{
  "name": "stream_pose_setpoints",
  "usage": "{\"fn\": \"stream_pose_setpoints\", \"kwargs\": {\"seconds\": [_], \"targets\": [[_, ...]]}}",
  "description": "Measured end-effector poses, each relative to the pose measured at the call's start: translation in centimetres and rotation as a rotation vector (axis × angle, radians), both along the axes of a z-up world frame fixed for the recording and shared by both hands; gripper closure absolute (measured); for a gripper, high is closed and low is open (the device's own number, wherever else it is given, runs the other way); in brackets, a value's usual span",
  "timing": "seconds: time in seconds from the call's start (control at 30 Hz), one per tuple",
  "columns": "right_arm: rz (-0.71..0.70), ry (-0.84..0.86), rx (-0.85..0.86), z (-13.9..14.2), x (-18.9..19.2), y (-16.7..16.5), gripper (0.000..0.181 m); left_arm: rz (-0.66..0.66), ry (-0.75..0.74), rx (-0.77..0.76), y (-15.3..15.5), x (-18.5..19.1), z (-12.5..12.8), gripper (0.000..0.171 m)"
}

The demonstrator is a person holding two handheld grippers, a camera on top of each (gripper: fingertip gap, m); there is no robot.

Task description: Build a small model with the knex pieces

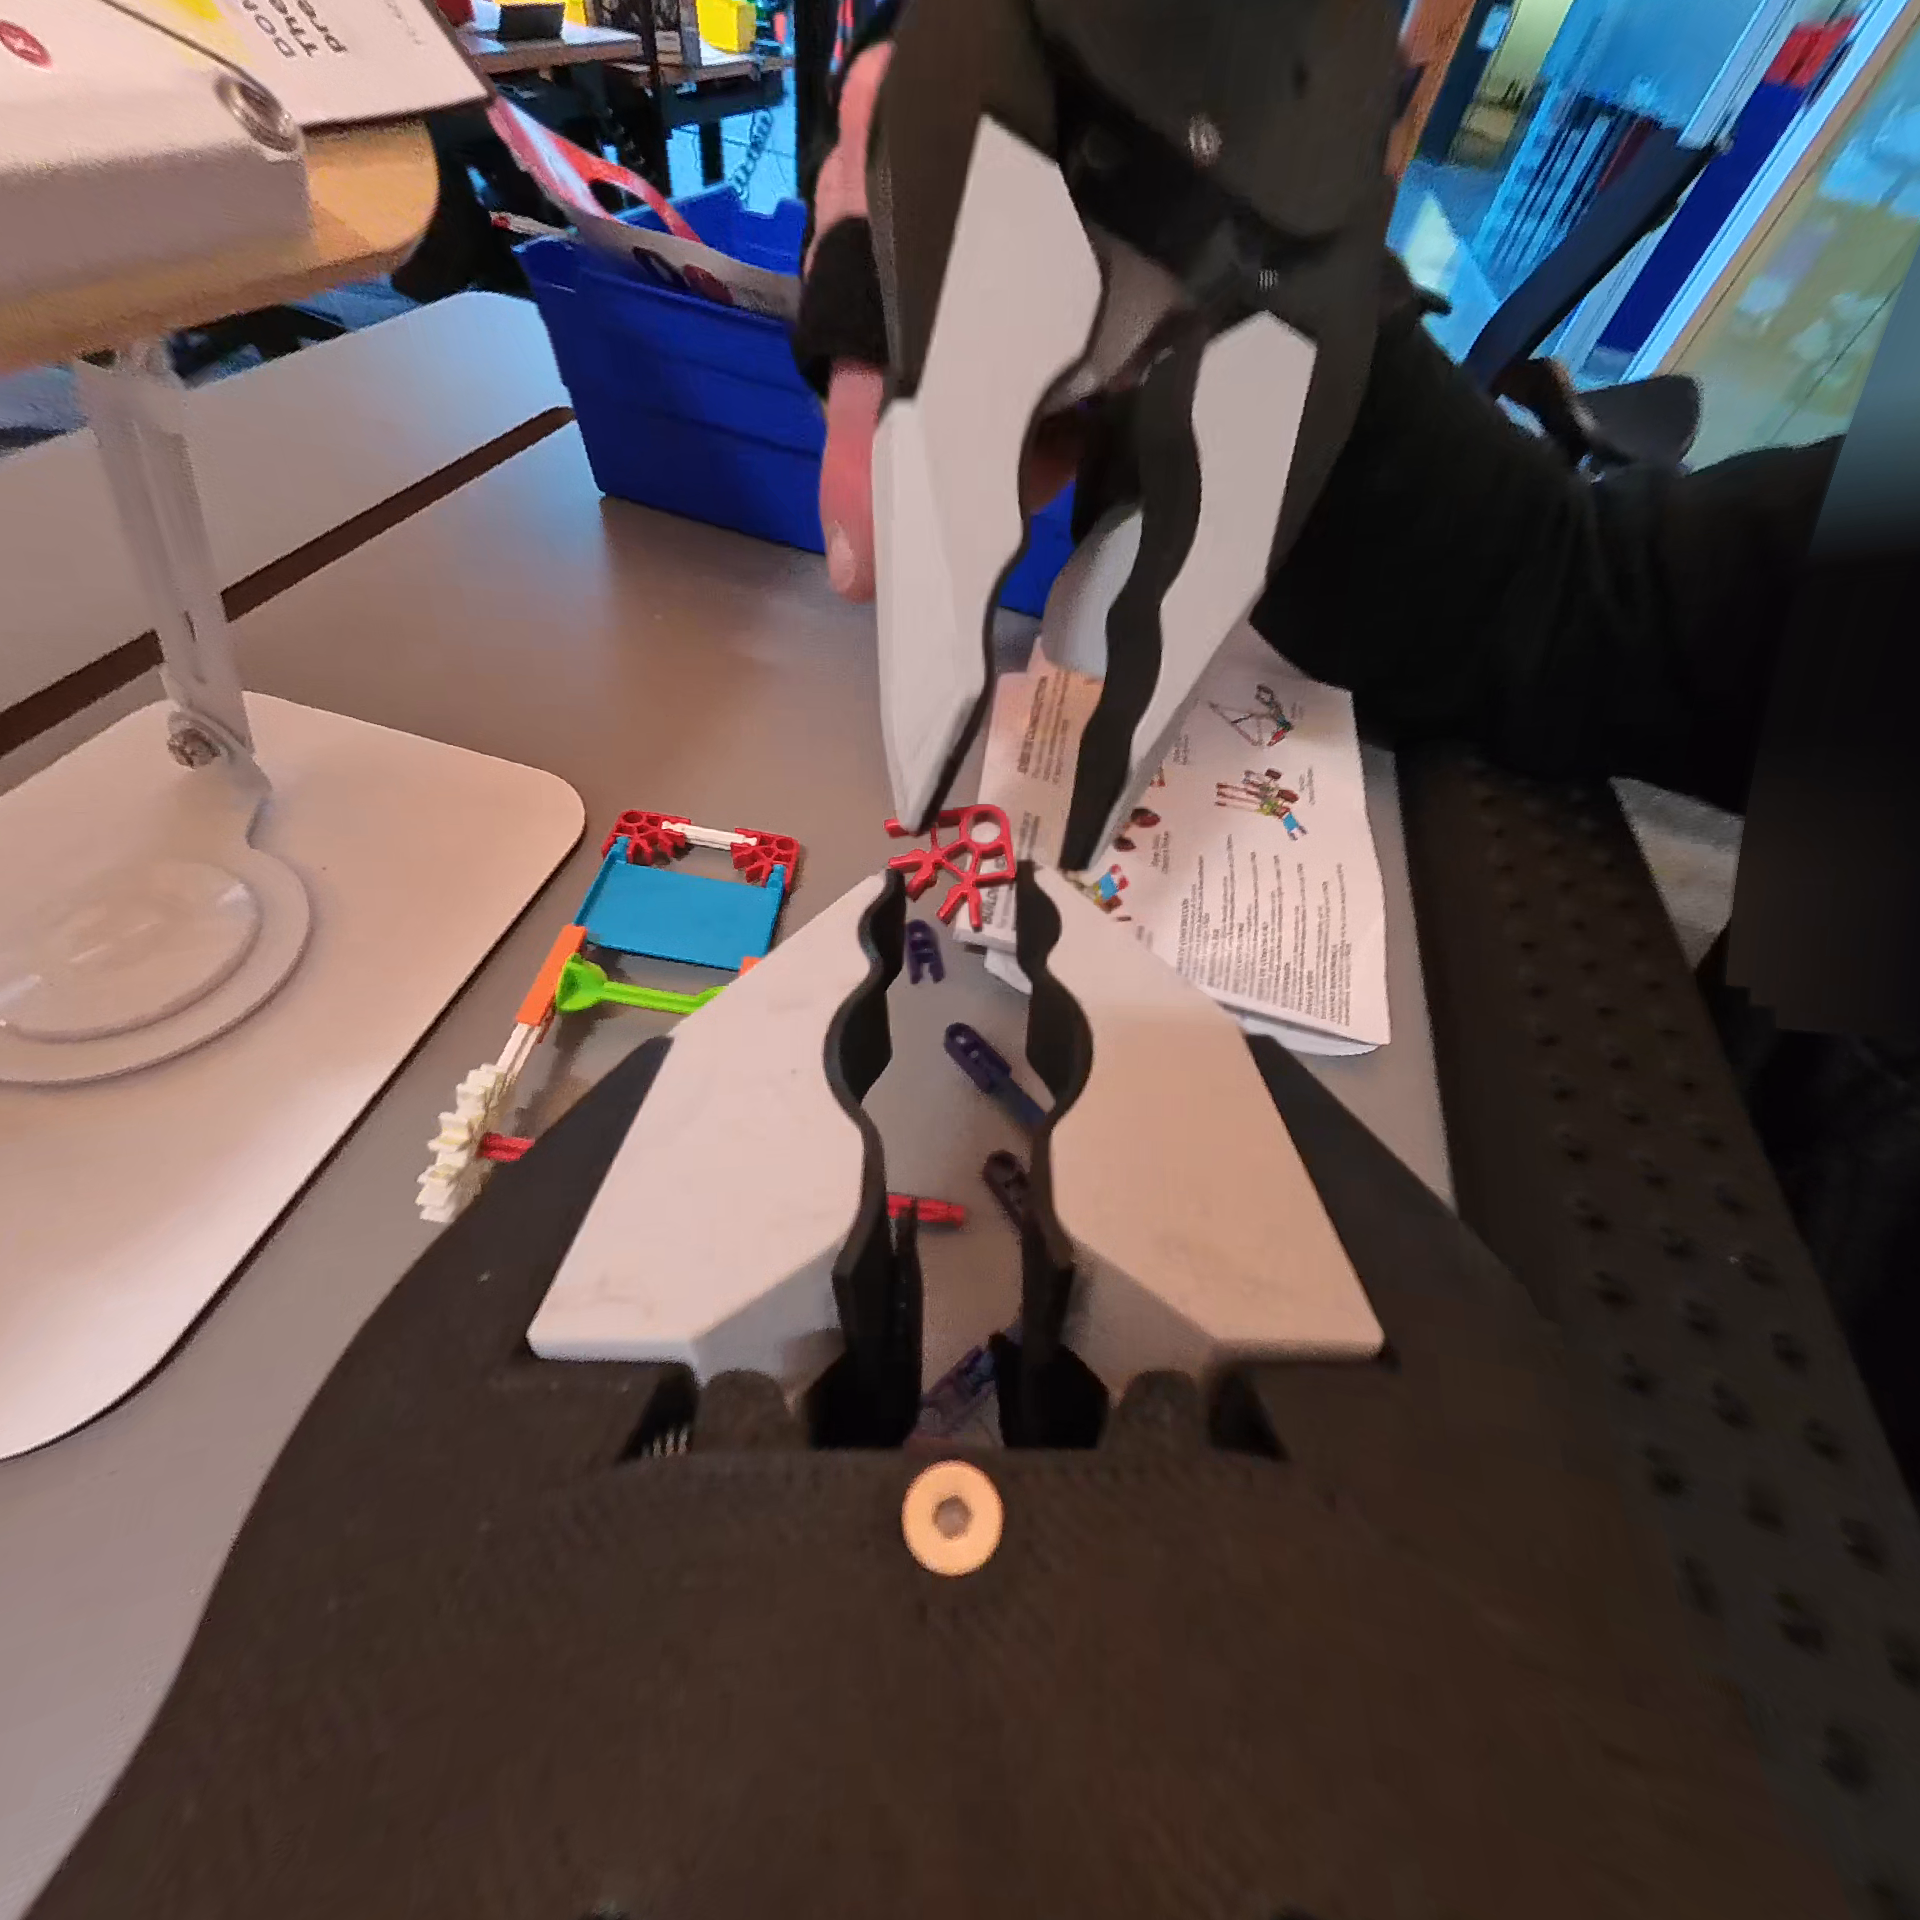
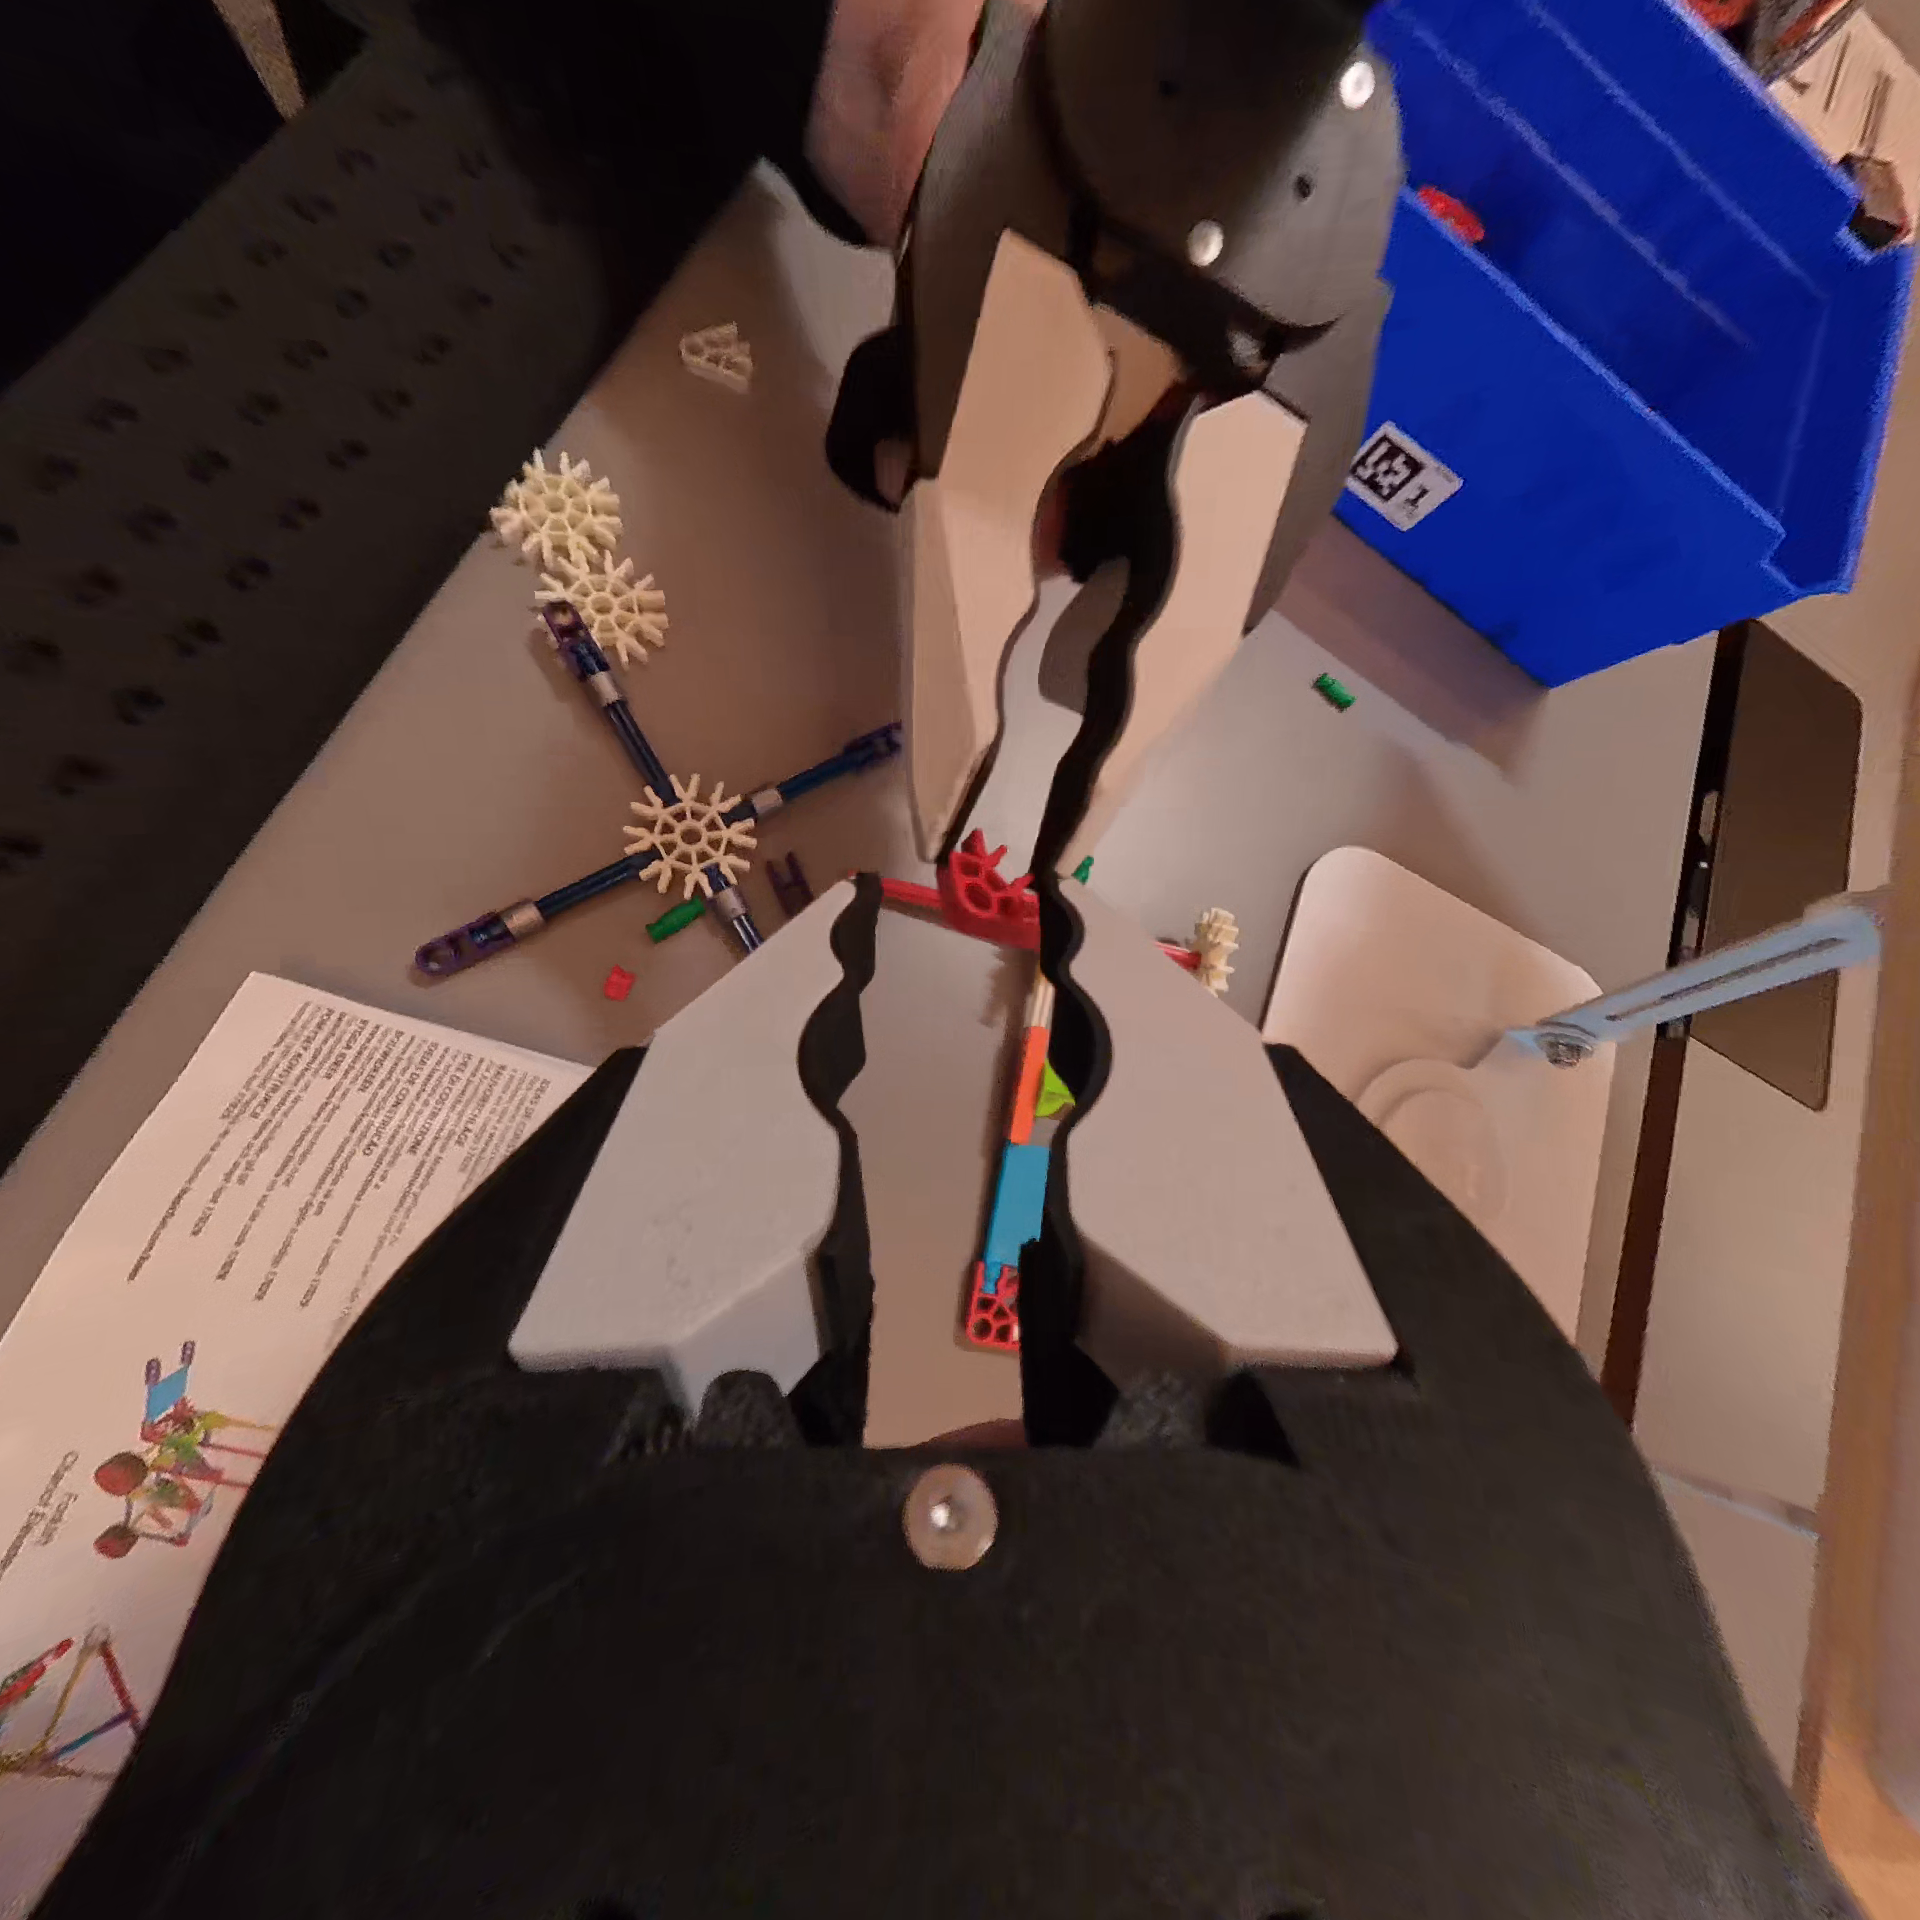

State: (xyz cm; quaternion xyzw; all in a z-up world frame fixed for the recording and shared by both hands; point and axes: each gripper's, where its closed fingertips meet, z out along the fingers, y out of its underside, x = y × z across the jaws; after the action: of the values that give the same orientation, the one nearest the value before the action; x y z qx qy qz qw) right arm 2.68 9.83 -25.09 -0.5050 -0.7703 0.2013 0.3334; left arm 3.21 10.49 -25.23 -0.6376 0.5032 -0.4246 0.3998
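Apparently a part-built frame [image 1: 675,914] of a blue panel, red corners, an orange sleeve and a white gear is laid flat on the tabletop [image 1: 623,644], and a star of blue rods [image 2: 688,831] around a white hub is lying apart from it; small purple clips [image 1: 977,1055] and other bits are scattered loose, unjoined. A red connector [image 1: 961,852] is found just above the tabletop, between the tips of both tools. The left tool [image 1: 956,881] and the right tool [image 2: 956,902] are each narrowed about it with a gap showing, but whether either is clamped on it cannot be told, since the contact points are covered by the fingers. The frame is largely hidden behind the right tool in its own view, a printed sheet [image 1: 1247,883] is partly covered, and the contents of the blue bin [image 1: 675,384] are cut off
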Motion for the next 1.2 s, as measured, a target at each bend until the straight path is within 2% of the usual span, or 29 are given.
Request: {"fn": "stream_pose_setpoints", "kwargs": {"seconds": [0.17, 0.4, 0.83, 1.2], "targets": [[-0.02, -0.072, 0.145, -1.3, -0.6, 0.8, 0.16, 0.001, -0.002, -0.051, 0.3, -0.4, -0.2, 0.154], [-0.027, -0.111, 0.275, -1.7, -1.1, 1.4, 0.165, 0.005, -0.007, -0.099, 0.8, -0.7, -0.5, 0.154], [-0.045, 0.008, 0.349, 0.7, -1.8, 2.1, 0.17, 0.013, -0.174, -0.203, 1.7, -1.6, 2.0, 0.158], [-0.071, 0.053, 0.343, 1.6, -1.8, 2.6, 0.178, 0.018, -0.257, -0.144, 1.8, -1.9, 3.8, 0.161]]}}
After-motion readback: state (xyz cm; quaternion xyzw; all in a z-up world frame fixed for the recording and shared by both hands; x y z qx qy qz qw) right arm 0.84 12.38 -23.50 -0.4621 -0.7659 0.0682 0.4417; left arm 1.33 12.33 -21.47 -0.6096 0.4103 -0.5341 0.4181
